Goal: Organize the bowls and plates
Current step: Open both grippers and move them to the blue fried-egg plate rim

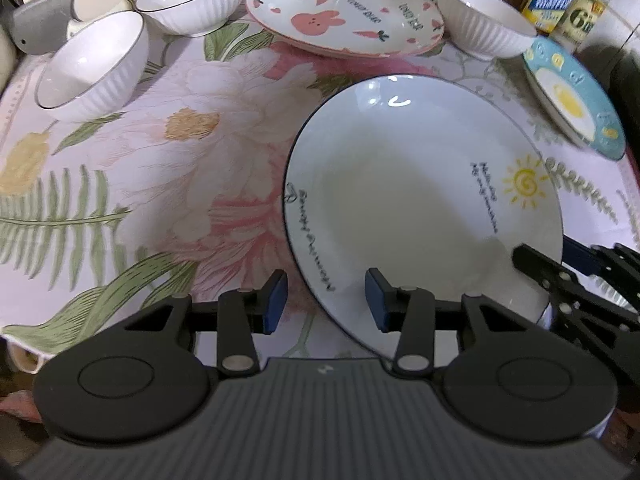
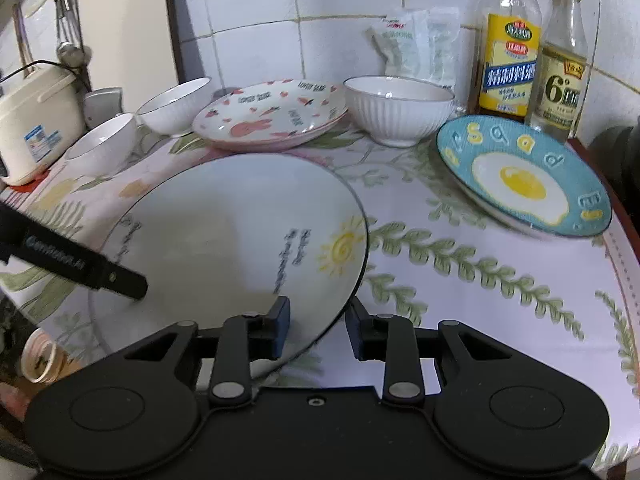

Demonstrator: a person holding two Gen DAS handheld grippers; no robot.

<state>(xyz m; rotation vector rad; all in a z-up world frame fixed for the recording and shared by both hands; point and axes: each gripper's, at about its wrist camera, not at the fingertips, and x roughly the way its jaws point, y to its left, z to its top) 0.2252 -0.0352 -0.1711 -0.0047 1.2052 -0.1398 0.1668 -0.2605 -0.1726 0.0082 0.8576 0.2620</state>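
A white plate with a yellow sun drawing point(image 1: 400, 200) point(image 2: 240, 232) lies on the flowered tablecloth point(image 1: 160, 168). My left gripper point(image 1: 326, 300) straddles the plate's near-left rim, one blue pad outside and one over the plate, with gaps on both sides. My right gripper point(image 2: 318, 328) straddles the near-right rim the same way, its pads not pressing. Each gripper's fingers point(image 1: 536, 264) point(image 2: 120, 280) show in the other's view. A pink rabbit plate point(image 1: 344, 12) point(image 2: 272, 120), a blue fried-egg plate point(image 1: 576, 96) point(image 2: 520, 180) and three white ribbed bowls point(image 1: 92, 68) point(image 1: 192, 0) point(image 1: 484, 24) stand behind.
Two tall bottles point(image 2: 508, 48) point(image 2: 560, 64) and a plastic packet point(image 2: 416, 44) stand against the tiled wall at the back right. A rice cooker point(image 2: 36, 120) sits at the far left. The table's edge point(image 2: 628, 280) runs down the right side.
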